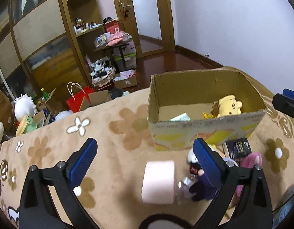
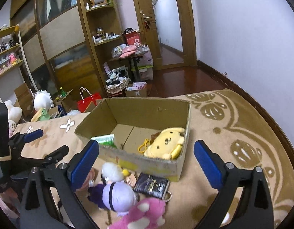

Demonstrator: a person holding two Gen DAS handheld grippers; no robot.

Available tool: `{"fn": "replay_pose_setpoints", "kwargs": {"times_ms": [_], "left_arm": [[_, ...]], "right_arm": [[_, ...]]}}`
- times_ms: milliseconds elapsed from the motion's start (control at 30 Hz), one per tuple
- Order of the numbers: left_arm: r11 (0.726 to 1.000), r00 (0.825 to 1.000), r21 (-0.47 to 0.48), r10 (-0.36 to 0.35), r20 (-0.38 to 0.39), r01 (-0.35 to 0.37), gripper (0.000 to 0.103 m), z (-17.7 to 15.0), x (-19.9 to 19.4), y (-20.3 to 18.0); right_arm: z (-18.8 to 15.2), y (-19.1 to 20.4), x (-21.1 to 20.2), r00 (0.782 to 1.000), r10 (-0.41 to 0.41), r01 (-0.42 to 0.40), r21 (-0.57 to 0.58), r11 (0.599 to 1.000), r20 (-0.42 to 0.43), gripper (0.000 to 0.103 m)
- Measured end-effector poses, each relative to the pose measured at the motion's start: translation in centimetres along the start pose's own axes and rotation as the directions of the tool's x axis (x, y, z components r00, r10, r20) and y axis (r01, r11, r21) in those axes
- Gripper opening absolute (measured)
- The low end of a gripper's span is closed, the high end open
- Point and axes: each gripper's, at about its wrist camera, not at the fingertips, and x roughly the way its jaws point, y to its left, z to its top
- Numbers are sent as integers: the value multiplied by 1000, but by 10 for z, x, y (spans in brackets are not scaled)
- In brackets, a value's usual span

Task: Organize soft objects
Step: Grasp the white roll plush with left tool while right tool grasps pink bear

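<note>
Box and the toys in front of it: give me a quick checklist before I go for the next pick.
1. Left gripper open, nothing held: ok.
2. Right gripper open, nothing held: ok.
3. Box upright with free floor space: ok.
4. Yellow plush already inside the box: ok.
5. Pink roll lying clear between the left fingers' span, on the blanket: ok.
6. Purple plush separate from the pink plush: not ok, they touch and overlap.
</note>
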Motion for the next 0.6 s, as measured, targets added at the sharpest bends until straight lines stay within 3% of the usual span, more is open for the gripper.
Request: {"fn": "replay_pose_setpoints", "kwargs": {"times_ms": [300,600], "left_arm": [[1000,998,-1,8,-63,-8,100,-16,-9,4],[1000,987,-16,-11,-158,8,100,-26,17,9]], "right_arm": [[-20,-2,-10,996,-3,10,76,997,-93,103],[-42,-5,4,981,1,23,123,992,-192,103]]}}
